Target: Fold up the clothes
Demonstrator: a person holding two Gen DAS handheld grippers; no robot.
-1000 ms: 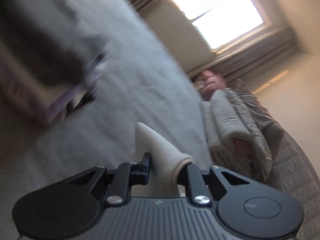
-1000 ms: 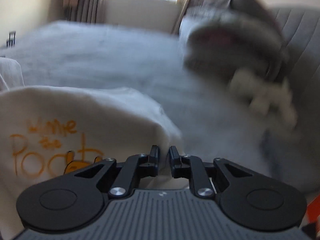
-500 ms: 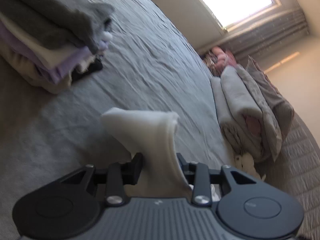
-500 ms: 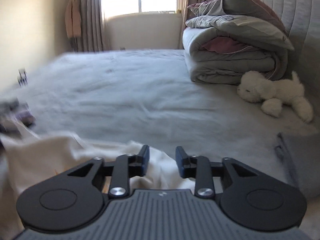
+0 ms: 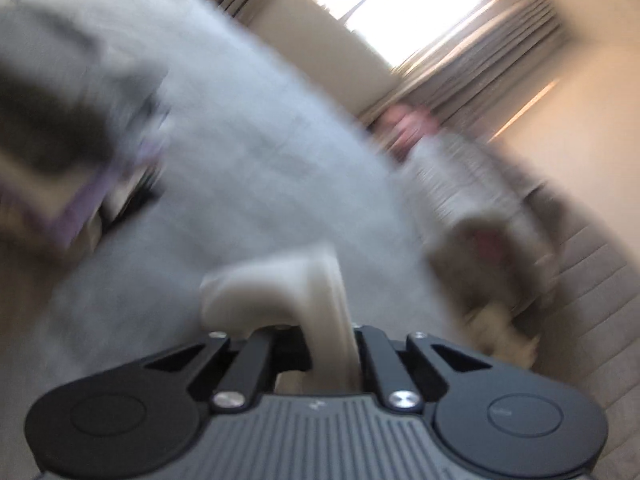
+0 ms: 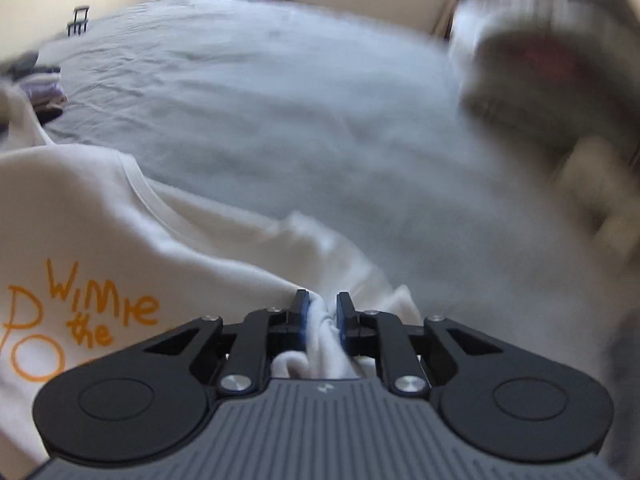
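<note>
A white T-shirt point(image 6: 120, 240) with orange handwritten lettering spreads over the lower left of the right wrist view, above the grey bed point(image 6: 280, 100). My right gripper point(image 6: 323, 312) is shut on a bunched fold of the shirt at its edge. In the blurred left wrist view, a cream-white fold of the same T-shirt point(image 5: 304, 292) rises between the fingers of my left gripper point(image 5: 324, 344), which is shut on it. A stack of folded clothes point(image 5: 60, 152) lies on the bed at the left.
A rolled duvet point(image 5: 480, 200), also the duvet point(image 6: 552, 64) at the right, lies by the padded headboard. A pale stuffed toy point(image 6: 600, 188) rests beside it, blurred. Curtains and a bright window point(image 5: 392, 4) stand beyond the bed.
My right gripper was open half a second ago and has shut on the shirt's edge, which now hangs lifted with its print showing. Both views swung and blurred; the left gripper kept its hold.
</note>
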